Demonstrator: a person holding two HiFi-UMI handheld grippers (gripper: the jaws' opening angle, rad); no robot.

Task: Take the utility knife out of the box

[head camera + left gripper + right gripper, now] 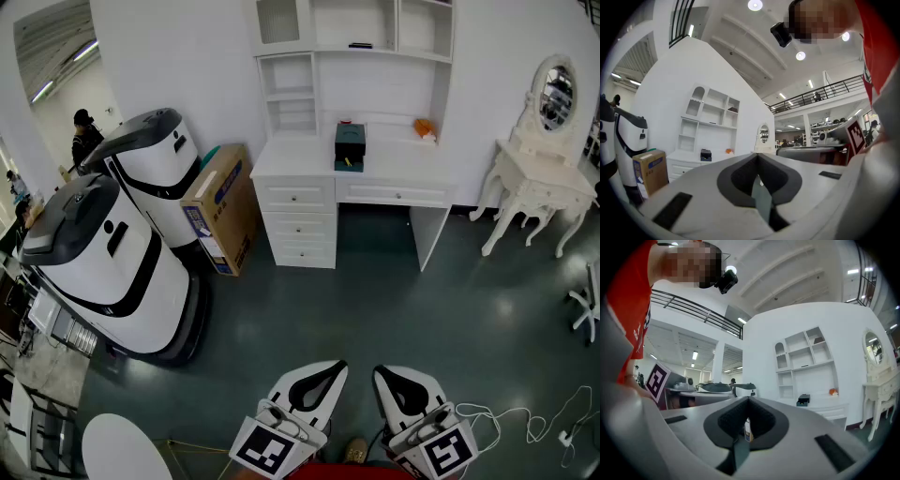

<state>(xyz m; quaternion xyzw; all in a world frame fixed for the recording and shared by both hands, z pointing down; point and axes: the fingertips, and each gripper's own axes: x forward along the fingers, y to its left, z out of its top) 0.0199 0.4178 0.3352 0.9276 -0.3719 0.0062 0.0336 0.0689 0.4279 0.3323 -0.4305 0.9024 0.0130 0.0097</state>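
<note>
- Two large white and grey machines (105,267) are standing at the far left on the dark floor, one behind the other.
- A cardboard box (221,206) is leaning against the rear machine, just beside the desk's drawers.
- The left gripper (337,366) is hovering low in the head view, well short of the desk. In its own view the jaws (757,156) are pressing together at the tips, pinching nothing.
- A white desk (292,167) with a shelf unit above it is standing against the back wall.
- The dark box (350,146) is sitting on the desk top, near the middle and well apart from both grippers. It is also showing small and distant in the left gripper view (706,154) and the right gripper view (803,400).
- The utility knife is not showing; the box is too far off to tell what it is holding.
- The right gripper (381,371) is hovering just beside the left one. Its jaws (749,400) are closing tip to tip on nothing.
- A small orange object (425,128) is lying on the desk to the right of the box.
- A white vanity table (541,183) with an oval mirror (557,94) is standing at the right.
- A white cable (514,418) is trailing across the floor at lower right.
</note>
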